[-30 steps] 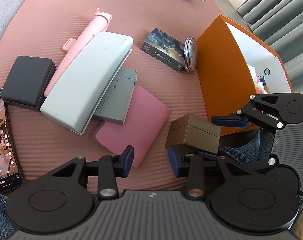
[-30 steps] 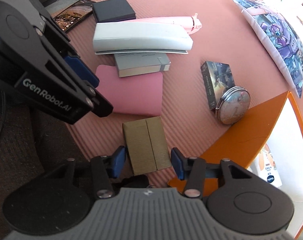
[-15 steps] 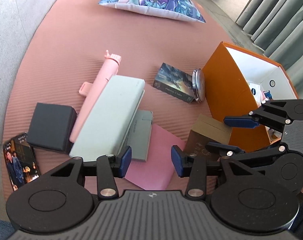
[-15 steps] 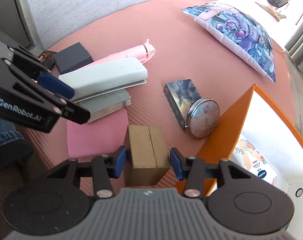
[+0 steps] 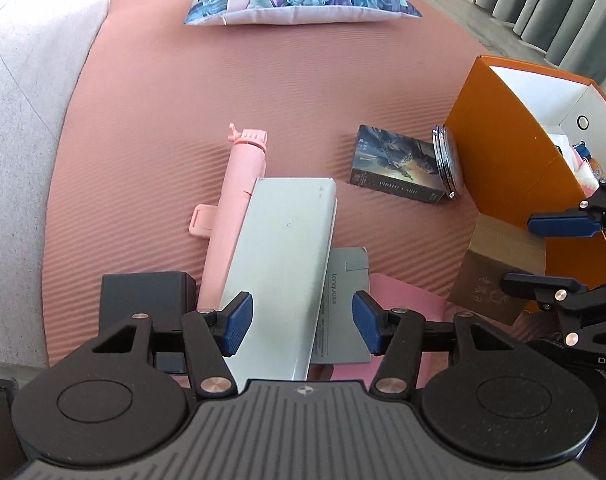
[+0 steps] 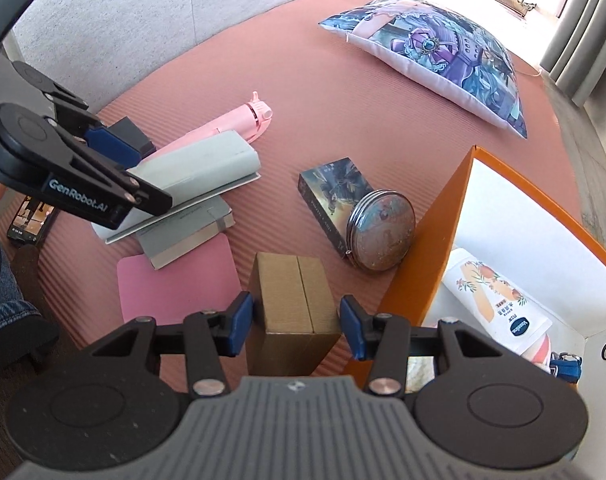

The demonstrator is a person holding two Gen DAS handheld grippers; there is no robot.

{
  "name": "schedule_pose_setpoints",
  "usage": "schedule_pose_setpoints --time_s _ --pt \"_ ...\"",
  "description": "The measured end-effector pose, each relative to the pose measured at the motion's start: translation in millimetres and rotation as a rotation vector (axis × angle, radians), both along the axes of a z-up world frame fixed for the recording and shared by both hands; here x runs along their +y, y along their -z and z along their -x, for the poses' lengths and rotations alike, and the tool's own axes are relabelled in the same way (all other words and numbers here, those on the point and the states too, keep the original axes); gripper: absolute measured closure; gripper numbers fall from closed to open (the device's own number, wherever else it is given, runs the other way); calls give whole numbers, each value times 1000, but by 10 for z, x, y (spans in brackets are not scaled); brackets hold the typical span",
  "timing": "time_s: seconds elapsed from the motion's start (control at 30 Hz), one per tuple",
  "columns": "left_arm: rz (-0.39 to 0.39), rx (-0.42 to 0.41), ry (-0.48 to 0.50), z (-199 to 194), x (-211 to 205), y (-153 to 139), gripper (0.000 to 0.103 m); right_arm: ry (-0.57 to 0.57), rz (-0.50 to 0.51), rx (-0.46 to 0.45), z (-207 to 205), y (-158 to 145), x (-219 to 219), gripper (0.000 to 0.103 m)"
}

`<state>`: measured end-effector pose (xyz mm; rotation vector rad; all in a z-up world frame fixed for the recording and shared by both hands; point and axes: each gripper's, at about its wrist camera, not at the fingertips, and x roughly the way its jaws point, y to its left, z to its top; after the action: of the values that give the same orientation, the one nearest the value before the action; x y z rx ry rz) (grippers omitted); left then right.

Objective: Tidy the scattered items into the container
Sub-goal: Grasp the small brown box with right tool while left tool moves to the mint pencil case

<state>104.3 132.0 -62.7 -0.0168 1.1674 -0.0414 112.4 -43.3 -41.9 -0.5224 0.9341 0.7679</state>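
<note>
Since a second ago the brown box (image 6: 293, 300) has come up off the pink mat (image 6: 363, 120): it lay flat between the right gripper's (image 6: 292, 322) blue pads, and it now stands on end, tilted, clamped between them at the lower centre of the right wrist view, just left of the orange bin's (image 6: 435, 240) wall. The left gripper (image 5: 301, 322) has swung away from the box; its jaws have just been opening and now stand apart with nothing pressed between them, above the grey case (image 5: 281, 264) at the lower centre of its view.

The box is plain gold-brown card with a seam down its top face and pale characters on one side. In the left wrist view it sits at the right edge, beside the bin.

The case lies across a grey notebook (image 5: 343, 300) and a pink pad (image 6: 175, 284), with a pink stick (image 5: 235, 208) and a black box (image 5: 147, 296) to its left. A photo-card pack (image 6: 331, 196) and a round tin (image 6: 383, 236) rest against the bin. A pillow (image 6: 435, 60) lies at the top.
</note>
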Motion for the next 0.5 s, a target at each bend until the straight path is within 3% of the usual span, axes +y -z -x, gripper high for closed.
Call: schedule_pose_setpoints --time_s 0.07,0.23,0.33,0.5 --pt "13 3 -8 -18 12 40 35 -3 -2 -1 1 -7 -4 52" --pt "-113 9 4 -87 -55 152 33 -5 -8 5 1 -12 -24 52" --pt "-170 -2 13 -98 -103 238 28 -12 -3 6 2 -6 -17 52" --pt "-141 -24 -28 -97 -13 302 26 -25 11 2 20 1 2 52"
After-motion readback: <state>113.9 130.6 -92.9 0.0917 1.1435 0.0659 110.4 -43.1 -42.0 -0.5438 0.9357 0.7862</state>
